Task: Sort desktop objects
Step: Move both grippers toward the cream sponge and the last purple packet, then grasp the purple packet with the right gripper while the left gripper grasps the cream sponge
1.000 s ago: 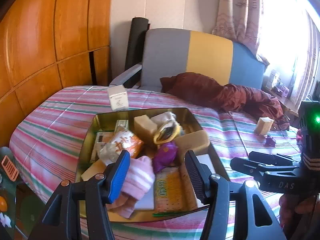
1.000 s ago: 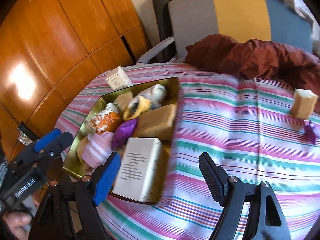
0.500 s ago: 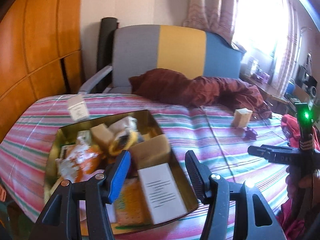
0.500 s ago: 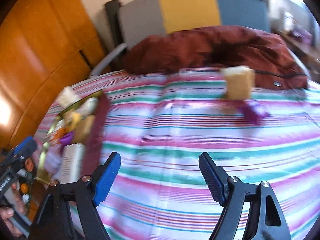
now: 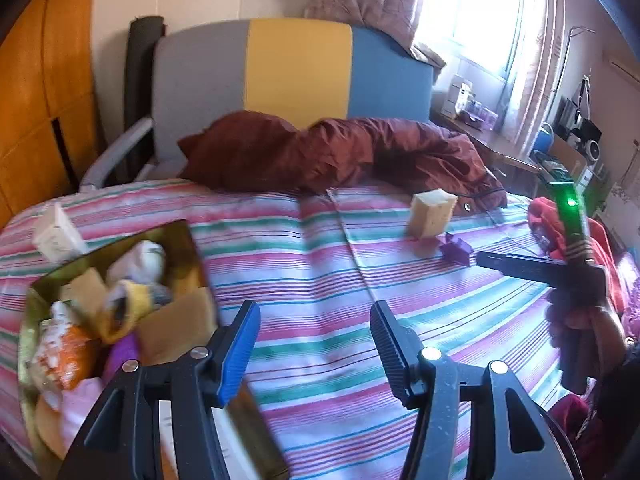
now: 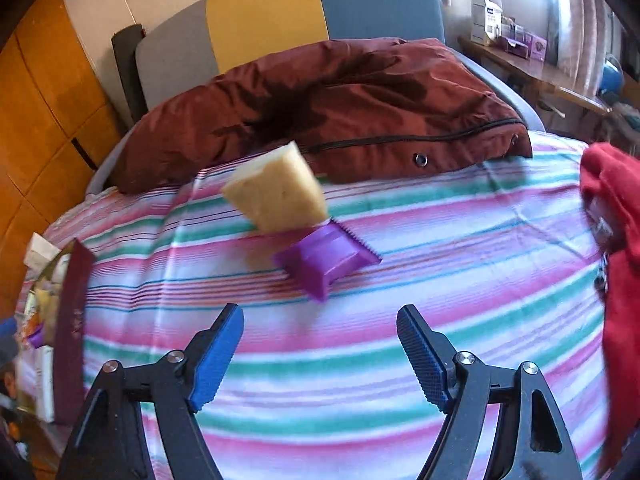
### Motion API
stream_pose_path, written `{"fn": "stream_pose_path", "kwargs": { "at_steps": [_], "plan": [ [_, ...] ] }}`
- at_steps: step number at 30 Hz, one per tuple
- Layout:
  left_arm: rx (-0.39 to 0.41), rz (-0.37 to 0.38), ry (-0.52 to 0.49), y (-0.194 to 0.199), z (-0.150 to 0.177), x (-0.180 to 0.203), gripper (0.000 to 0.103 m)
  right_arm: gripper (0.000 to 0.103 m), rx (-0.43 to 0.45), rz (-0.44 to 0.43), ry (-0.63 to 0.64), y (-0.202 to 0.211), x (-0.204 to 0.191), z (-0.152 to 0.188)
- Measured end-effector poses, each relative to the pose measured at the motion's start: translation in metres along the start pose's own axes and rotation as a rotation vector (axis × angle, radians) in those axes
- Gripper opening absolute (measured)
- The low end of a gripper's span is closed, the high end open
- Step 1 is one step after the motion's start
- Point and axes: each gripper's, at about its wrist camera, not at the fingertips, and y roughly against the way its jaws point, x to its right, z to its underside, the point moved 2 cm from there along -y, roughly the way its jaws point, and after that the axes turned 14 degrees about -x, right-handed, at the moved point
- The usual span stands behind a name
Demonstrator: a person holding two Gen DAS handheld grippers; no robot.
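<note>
A tan sponge block point(image 6: 278, 192) stands on the striped cloth with a purple wrapped packet point(image 6: 326, 258) lying just in front of it. My right gripper point(image 6: 320, 354) hangs open a short way before the packet, nothing between its fingers. The left wrist view shows the same sponge point(image 5: 432, 216) and packet point(image 5: 456, 248) far right, with the right gripper point(image 5: 520, 266) beside them. My left gripper point(image 5: 314, 346) is open over bare cloth, just right of the gold tin point(image 5: 188, 236) filled with several items.
A maroon jacket point(image 6: 340, 100) lies behind the sponge. A red garment point(image 6: 616, 216) sits at the right edge. A small white box point(image 5: 56, 234) stands behind the tin. A grey, yellow and blue chair back point(image 5: 296, 72) rises beyond. Wooden cabinets point(image 5: 36, 100) stand on the left.
Both grippers have swung right, away from the tin. The right one now faces the sponge and purple packet from close; the left has left the tin for bare cloth. Their openings look unchanged.
</note>
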Motion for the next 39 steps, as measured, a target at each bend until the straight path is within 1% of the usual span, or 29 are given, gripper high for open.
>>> {"fn": "stream_pose_path", "kwargs": {
  "at_steps": [7,14,16,18,21,23,26,30,34,37,39],
  "plan": [
    [-0.047,0.030,-0.031,-0.028,-0.018,0.018,0.058,0.080,-0.016,0.059,0.110,-0.036,0.001,-0.025],
    [-0.097,0.042,-0.073,-0.056,-0.035,0.034,0.058,0.080,-0.028,0.045,0.176,-0.064,0.003,-0.042],
    [-0.105,0.046,-0.085,-0.064,-0.041,0.040,0.058,0.078,-0.038,0.024,0.187,-0.071,0.004,-0.045],
    [-0.108,0.052,-0.100,-0.070,-0.048,0.047,0.058,0.074,-0.032,0.032,0.212,-0.072,0.003,-0.046],
    [-0.107,0.048,-0.135,-0.079,-0.059,0.059,0.058,0.066,-0.035,0.026,0.225,-0.071,0.004,-0.049],
    [-0.108,0.059,-0.172,-0.087,-0.070,0.068,0.058,0.055,-0.036,0.033,0.230,-0.070,0.006,-0.050],
    [-0.102,0.071,-0.224,-0.094,-0.083,0.080,0.058,0.051,-0.041,0.022,0.222,-0.070,0.011,-0.053],
    [-0.116,0.140,-0.324,-0.108,-0.105,0.099,0.058,0.048,-0.058,0.043,0.247,-0.069,0.008,-0.056],
    [-0.096,0.164,-0.416,-0.120,-0.123,0.116,0.064,0.048,-0.084,0.067,0.260,-0.068,0.006,-0.057],
    [-0.101,0.193,-0.484,-0.132,-0.136,0.128,0.068,0.048,-0.091,0.067,0.250,-0.066,0.009,-0.057],
    [-0.103,0.179,-0.529,-0.140,-0.142,0.134,0.068,0.048,-0.091,0.056,0.234,-0.063,0.013,-0.059]
  ]
}}
